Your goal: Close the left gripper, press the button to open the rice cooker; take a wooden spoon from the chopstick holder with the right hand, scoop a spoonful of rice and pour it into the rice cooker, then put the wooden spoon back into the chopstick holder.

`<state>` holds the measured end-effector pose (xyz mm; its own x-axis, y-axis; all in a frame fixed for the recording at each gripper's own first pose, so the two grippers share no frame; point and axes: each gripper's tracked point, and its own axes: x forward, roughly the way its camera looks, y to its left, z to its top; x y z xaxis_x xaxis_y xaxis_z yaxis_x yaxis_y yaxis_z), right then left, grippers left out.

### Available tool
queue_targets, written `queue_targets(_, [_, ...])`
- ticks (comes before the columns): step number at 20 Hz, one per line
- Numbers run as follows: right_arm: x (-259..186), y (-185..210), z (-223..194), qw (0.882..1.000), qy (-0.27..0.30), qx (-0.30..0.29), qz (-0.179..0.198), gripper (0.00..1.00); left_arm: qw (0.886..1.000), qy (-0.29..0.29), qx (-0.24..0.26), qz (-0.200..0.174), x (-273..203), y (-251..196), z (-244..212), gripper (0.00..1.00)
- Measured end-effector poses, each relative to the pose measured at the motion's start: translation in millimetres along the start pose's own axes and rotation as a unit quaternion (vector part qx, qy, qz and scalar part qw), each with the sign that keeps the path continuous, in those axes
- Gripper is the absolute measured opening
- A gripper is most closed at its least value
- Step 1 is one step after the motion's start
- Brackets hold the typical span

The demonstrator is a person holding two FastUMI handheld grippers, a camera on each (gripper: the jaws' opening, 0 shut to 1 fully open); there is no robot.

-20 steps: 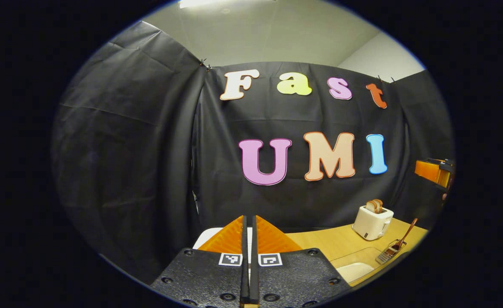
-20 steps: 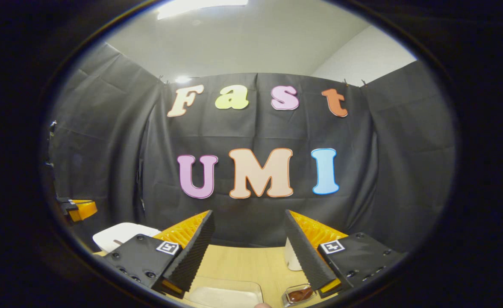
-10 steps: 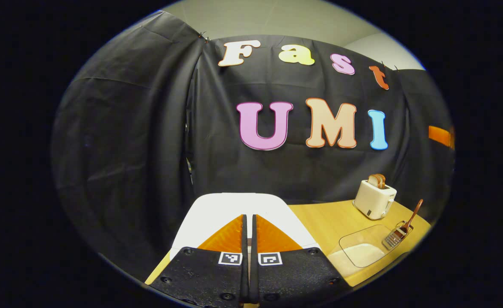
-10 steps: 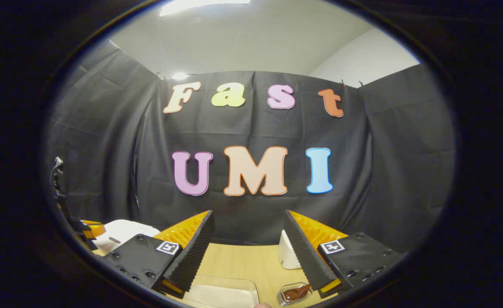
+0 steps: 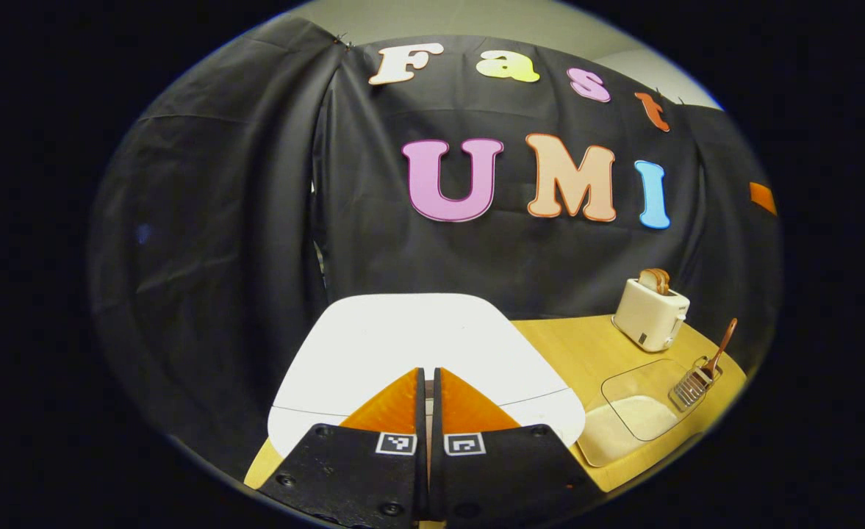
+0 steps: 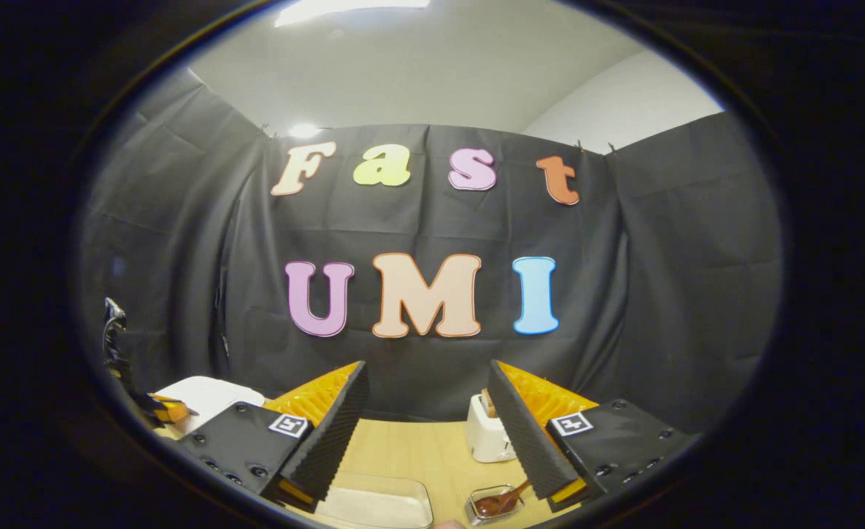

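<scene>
- In the left gripper view, the left gripper (image 5: 426, 382) has its two fingers pressed together, with nothing between them.
- It is above the white cooker (image 5: 417, 345), near the front edge of the closed lid. I cannot tell if it touches the lid.
- The cooker stands at the left end of the wooden table (image 5: 572, 345).
- To the right of the cooker lies a clear tray (image 5: 641, 411) with white rice (image 5: 623, 426) inside.
- Just beside the tray, on its right, is a wire holder (image 5: 691, 388). A wooden spoon (image 5: 720, 345) stands in it and leans to the right.
- Behind the tray, close to the black cloth, is a white toaster (image 5: 649, 312) with bread in its slot.
- In the right gripper view, the right gripper (image 6: 426, 426) has its jaws wide apart and holds nothing.
- It is over the table, with the tray low between its fingers.
- The toaster is partly hidden behind its right finger.
</scene>
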<state>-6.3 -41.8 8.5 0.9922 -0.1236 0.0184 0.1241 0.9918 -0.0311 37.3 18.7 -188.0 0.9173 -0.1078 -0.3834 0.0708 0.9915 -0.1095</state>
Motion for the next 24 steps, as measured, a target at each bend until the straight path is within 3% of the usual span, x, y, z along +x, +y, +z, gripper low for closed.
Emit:
queue_targets(1, [0.4,-1.0,-0.5,1.0,0.001,0.002,-0.001,1.0,1.0,-0.018,0.001,0.002,1.6,-0.2,5.2,0.0])
queue_targets(7, [0.3,-6.8,-6.7,1.0,0.006,0.002,-0.002,1.0,0.998,-0.001,-0.058,-0.006,2.6,-0.4,2.0,0.0])
queue_targets(14, [2.2,-17.4,0.8,1.0,-0.005,0.006,-0.001,1.0,0.999,-0.046,-0.016,0.005,0.2,-4.4,34.6,0.0])
queue_targets(16, [3.7,-21.7,2.8,1.0,-0.007,0.006,-0.002,1.0,0.998,-0.059,-0.012,-0.006,-0.3,-11.6,50.0,0.07])
queue_targets(17, [4.9,-22.8,5.6,1.0,-0.009,0.007,-0.002,1.0,0.998,-0.066,-0.007,-0.004,-2.1,-12.3,56.2,0.22])
queue_targets(20, [6.1,-28.8,13.7,1.0,-0.019,0.008,-0.002,1.0,0.995,-0.096,0.013,0.002,-8.3,-15.1,79.2,0.35])
queue_targets(24, [9.3,-42.3,15.2,1.0,-0.026,0.005,-0.007,1.0,0.99,-0.126,0.056,0.009,-15.3,-21.7,105.7,0.75])
